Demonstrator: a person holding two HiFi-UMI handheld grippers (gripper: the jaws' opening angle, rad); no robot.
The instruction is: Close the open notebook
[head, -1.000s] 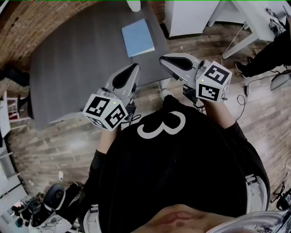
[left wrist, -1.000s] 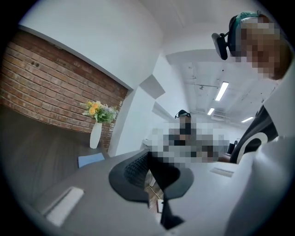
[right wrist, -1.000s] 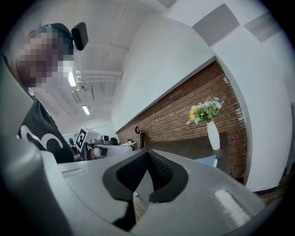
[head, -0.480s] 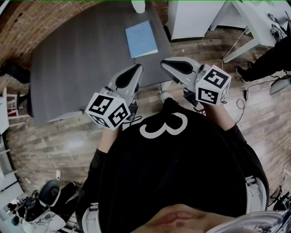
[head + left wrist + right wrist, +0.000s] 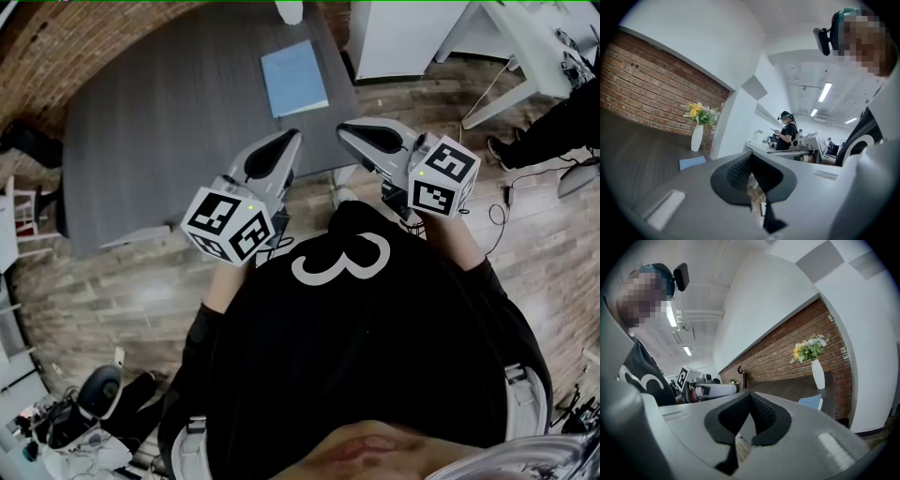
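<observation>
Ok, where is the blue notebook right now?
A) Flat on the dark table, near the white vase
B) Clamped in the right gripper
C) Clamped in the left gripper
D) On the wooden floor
A: the blue notebook lies flat on the dark table by the white vase. The left gripper and right gripper are both shut on nothing, short of it.
</observation>
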